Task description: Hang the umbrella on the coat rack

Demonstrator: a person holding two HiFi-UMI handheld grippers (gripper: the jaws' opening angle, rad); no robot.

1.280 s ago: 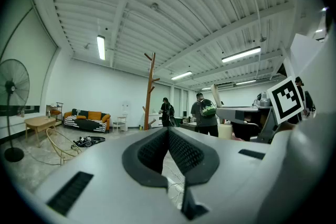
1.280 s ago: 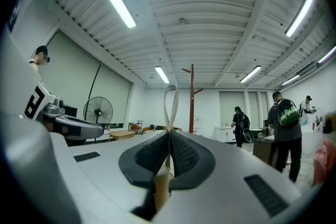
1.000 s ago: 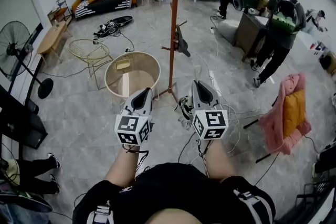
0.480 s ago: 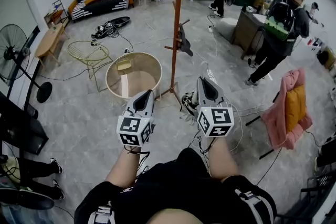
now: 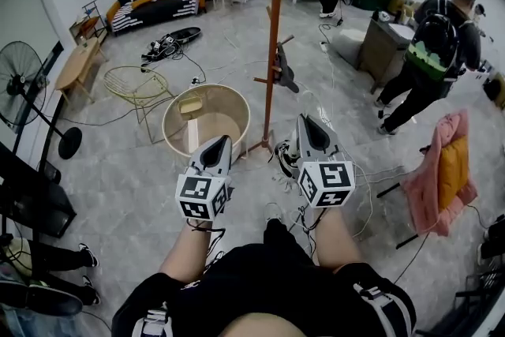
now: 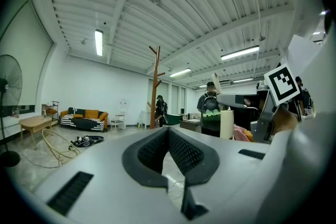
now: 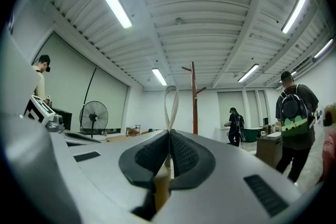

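Note:
The orange-brown coat rack [image 5: 272, 51] stands on the floor ahead, a dark item [image 5: 286, 75] hanging from one of its pegs; the rack also shows in the left gripper view [image 6: 155, 86] and the right gripper view [image 7: 194, 97]. My right gripper [image 5: 308, 126] is shut on the umbrella's beige handle [image 7: 161, 186], whose pale strap loop [image 7: 170, 107] sticks up past the pads. The dark folded umbrella [image 5: 286, 158] hangs below that gripper. My left gripper [image 5: 218, 144] is beside it, shut with nothing between its pads [image 6: 181, 152]. Both point level toward the rack, well short of it.
A round wooden tub table [image 5: 207, 118] and a wire chair [image 5: 134, 83] sit left of the rack. Cables [image 5: 347, 170] trail over the floor near its base. A pink-draped chair [image 5: 442, 177] is at the right, a fan [image 5: 20, 83] at the left. A person with a backpack [image 5: 434, 51] stands beyond.
Both grippers have come forward with the umbrella, and the coat rack and tub table now lie nearer. The person with the backpack has shifted right.

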